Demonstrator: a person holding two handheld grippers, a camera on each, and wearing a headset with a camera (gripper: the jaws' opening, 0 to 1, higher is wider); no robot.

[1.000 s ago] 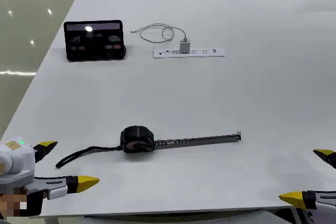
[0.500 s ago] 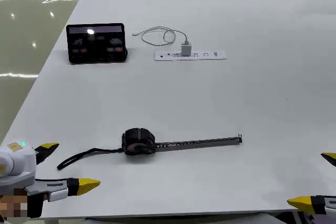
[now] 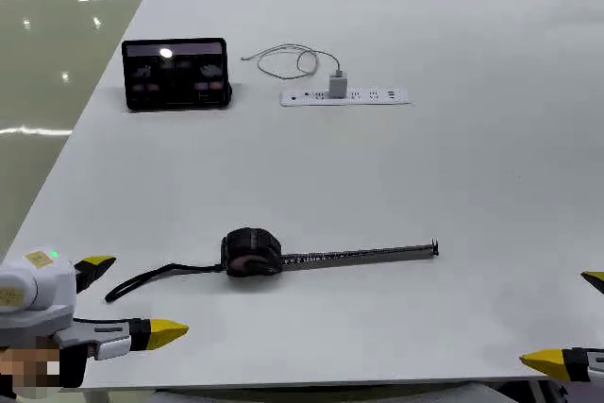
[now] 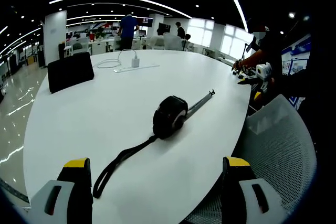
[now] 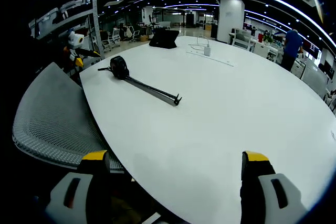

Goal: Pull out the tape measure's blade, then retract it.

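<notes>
Lying near the front edge of the white table (image 3: 425, 167), the black tape measure (image 3: 250, 253) has its blade (image 3: 363, 254) drawn out flat to the right and its wrist strap (image 3: 156, 277) trailing left. The left gripper (image 3: 134, 296) hovers near the strap's end, jaws spread wide and empty. The right gripper (image 3: 564, 320) hangs well apart from the blade's tip, likewise spread. A tablet (image 3: 176, 74) and a power strip (image 3: 344, 96) sit farther back

Black tape measure (image 3: 250, 253) lies on its side, blade (image 3: 363, 254) extended rightward.
</notes>
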